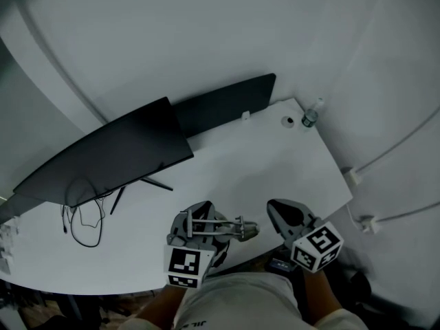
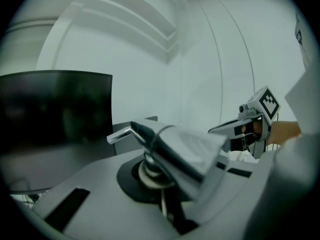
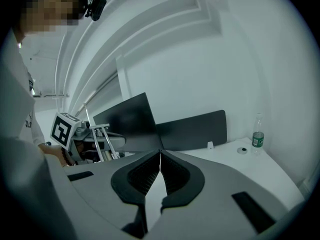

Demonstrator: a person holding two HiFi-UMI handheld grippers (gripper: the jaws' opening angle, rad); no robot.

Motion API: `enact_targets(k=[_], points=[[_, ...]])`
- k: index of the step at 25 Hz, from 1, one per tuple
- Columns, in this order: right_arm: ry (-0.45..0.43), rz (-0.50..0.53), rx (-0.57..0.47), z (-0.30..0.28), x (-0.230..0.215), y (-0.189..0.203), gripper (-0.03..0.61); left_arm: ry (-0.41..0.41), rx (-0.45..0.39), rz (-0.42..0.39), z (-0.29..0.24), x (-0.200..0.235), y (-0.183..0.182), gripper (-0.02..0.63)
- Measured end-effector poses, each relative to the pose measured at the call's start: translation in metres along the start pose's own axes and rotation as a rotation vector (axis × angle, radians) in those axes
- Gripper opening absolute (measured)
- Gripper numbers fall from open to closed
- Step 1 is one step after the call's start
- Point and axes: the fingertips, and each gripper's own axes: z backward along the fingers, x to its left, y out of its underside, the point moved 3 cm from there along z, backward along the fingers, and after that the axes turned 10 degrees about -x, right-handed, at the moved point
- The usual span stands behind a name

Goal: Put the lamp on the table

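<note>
One lamp (image 1: 234, 228), two grippers, two dark screens, one bottle (image 1: 311, 115), one white tabletop (image 1: 261, 163).

The left gripper (image 1: 204, 218) has its fingers (image 2: 131, 184) clamped on the lamp, held over the tabletop's near edge. Whether the lamp touches the tabletop cannot be told. The lamp's long axis lies crossways, and its free end points toward the right gripper (image 1: 282, 208), just beside it. The right gripper's fingers (image 3: 145, 176) are together with nothing between them.

Only the head view shows a loose cable (image 1: 86, 215) under the near screen (image 1: 117, 150). Only the left gripper view shows the lamp's silver arm and folded head close up. The right gripper view alone shows the bottle's green label.
</note>
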Motion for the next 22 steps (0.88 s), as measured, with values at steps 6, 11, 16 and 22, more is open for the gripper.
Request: enact_targets(k=[6,11,16,22], points=[[0.007,-0.004,0.002,-0.012,-0.011,-0.003,0.032,0.006,-0.01,-0.01,-0.022,0.011,-0.003,0.005],[0.021,-0.014,0.002,-0.02,-0.019,-0.002,0.032,0.004,-0.015,-0.002,-0.038,0.02,-0.003,0.005],[0.032,-0.024,0.011,-0.024,-0.026,0.005,0.032,0.008,-0.019,-0.009,-0.052,0.028,-0.002,0.005],[0.038,-0.027,0.028,-0.03,-0.034,0.013,0.032,-0.002,-0.024,-0.011,-0.067,0.038,0.0,0.005]])
